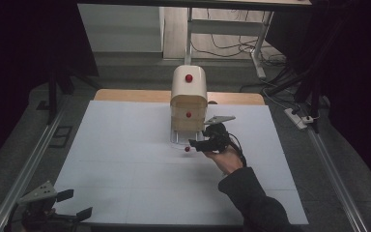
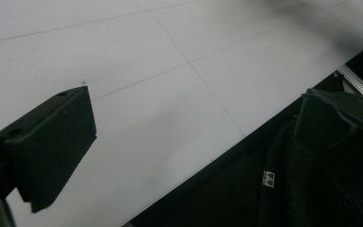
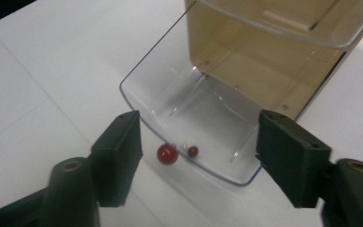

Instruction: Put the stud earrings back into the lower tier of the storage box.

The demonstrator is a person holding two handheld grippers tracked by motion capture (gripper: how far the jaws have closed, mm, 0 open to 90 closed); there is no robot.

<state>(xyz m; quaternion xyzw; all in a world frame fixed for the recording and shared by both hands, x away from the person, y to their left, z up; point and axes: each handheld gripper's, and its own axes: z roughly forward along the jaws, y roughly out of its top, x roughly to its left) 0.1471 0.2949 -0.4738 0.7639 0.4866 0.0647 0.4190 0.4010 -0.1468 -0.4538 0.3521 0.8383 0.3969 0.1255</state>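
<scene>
A small cream cabinet (image 1: 189, 92) with red knobs stands at the back middle of the white table. Its bottom drawer (image 1: 179, 140) of clear plastic is pulled out toward me. In the right gripper view the drawer (image 3: 203, 113) looks empty and its red knob (image 3: 167, 154) sits on the front wall. My right gripper (image 3: 198, 156) is open, one jaw on each side of the drawer front, the knob nearer the left jaw and untouched. A hand holds this gripper (image 1: 195, 145) just in front of the knob (image 1: 187, 149). My left gripper (image 1: 76, 204) rests open at the table's front left corner.
The white table mat (image 1: 125, 164) spreads wide around the cabinet. In the left gripper view the open jaws of my left gripper (image 2: 194, 137) frame bare mat and the table's edge, with dark clothing (image 2: 321, 189) beyond. Metal rails (image 1: 24, 169) run along both sides.
</scene>
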